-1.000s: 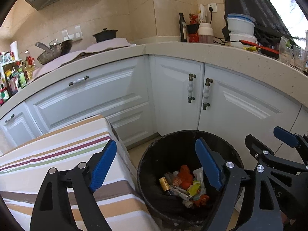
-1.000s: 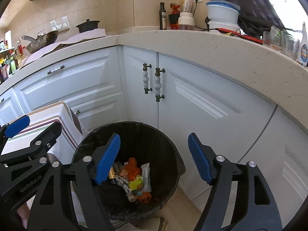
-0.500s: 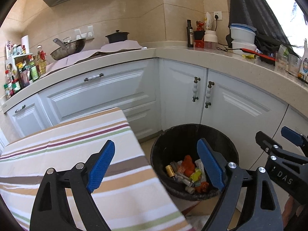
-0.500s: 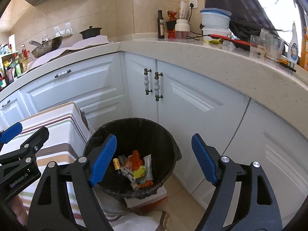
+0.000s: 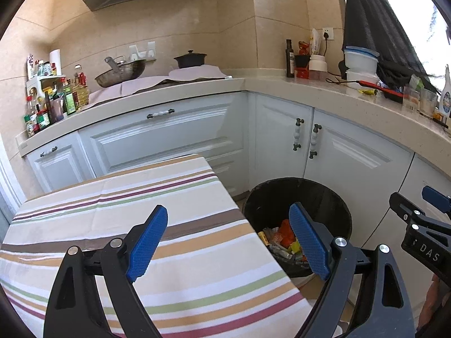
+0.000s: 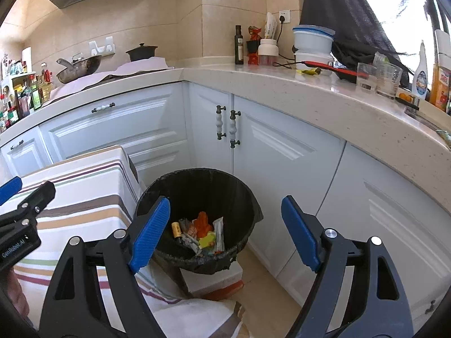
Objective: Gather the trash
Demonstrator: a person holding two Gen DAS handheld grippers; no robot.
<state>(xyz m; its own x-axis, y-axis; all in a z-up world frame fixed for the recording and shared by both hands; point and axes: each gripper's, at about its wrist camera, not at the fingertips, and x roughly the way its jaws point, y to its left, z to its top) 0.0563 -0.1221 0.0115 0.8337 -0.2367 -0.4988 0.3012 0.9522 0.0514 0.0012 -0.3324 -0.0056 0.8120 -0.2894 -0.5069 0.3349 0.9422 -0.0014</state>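
A black trash bin (image 5: 335,197) with a black liner stands on the floor by the white corner cabinets; it also shows in the right wrist view (image 6: 245,194). Colourful wrappers and a small yellow can (image 6: 200,232) lie in its bottom. My left gripper (image 5: 228,240) is open and empty, held over the edge of the striped table (image 5: 157,197). My right gripper (image 6: 225,231) is open and empty, held above and in front of the bin. Each gripper shows at the edge of the other's view.
The striped tablecloth hangs down beside the bin (image 6: 93,202). The bin rests on a white and orange box (image 6: 214,280). White cabinets (image 6: 284,152) curve behind it. The counter (image 5: 332,93) carries pots, bottles, tubs and glasses.
Both grippers have pulled back and up from the bin. The bin looks smaller and more of the striped table lies under the left gripper. Both stayed open.
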